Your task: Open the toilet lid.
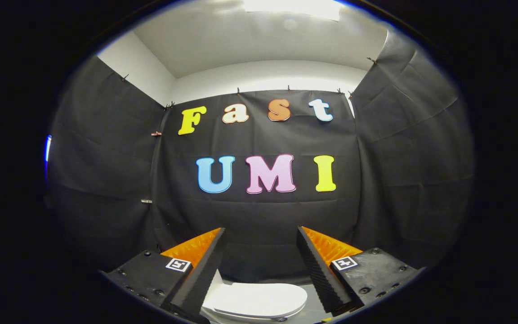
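You are holding the tool (261,245) with its fingers spread wide apart and gripping nothing; only air and the booth's dark cloth wall (106,180) are showing between them. The toilet lid (259,300) is lying closed and flat, low between the two fingers and beneath their line, not touching either. By my judgement you are working the approach step: the tool is riding high and level, pointing at the wall rather than down at the lid. The next move is calling for you to drop and tilt the tool forward until a finger is meeting the lid's front rim, then lift it. The rim's near edge is sitting partly hidden behind the left finger. Open room is lying above the lid; cloth walls are closing in on both sides and behind.
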`<state>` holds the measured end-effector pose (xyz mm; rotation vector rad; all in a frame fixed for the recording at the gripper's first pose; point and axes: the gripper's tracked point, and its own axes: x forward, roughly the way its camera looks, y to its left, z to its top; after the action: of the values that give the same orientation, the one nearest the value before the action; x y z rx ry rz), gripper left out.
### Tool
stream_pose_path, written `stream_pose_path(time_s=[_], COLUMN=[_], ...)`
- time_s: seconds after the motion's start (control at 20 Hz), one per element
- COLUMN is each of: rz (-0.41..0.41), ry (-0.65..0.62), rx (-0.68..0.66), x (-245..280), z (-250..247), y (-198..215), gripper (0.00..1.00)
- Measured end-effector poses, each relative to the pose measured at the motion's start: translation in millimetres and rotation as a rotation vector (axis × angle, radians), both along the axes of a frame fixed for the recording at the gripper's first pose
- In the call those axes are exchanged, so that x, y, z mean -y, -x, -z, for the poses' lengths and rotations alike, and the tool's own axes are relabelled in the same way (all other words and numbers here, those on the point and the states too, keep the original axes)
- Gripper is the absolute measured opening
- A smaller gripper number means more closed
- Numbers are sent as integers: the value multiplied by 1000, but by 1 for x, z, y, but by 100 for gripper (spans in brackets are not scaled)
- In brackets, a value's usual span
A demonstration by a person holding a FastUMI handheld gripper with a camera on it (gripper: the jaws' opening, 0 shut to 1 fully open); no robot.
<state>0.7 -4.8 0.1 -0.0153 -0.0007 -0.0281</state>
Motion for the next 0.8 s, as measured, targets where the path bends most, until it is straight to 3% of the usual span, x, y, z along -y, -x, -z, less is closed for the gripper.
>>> stream_pose_path(time_s=[0.8], rz=[124], ry=[-21], rx=[-8], x=[52], z=[16], y=[5], gripper=[98])
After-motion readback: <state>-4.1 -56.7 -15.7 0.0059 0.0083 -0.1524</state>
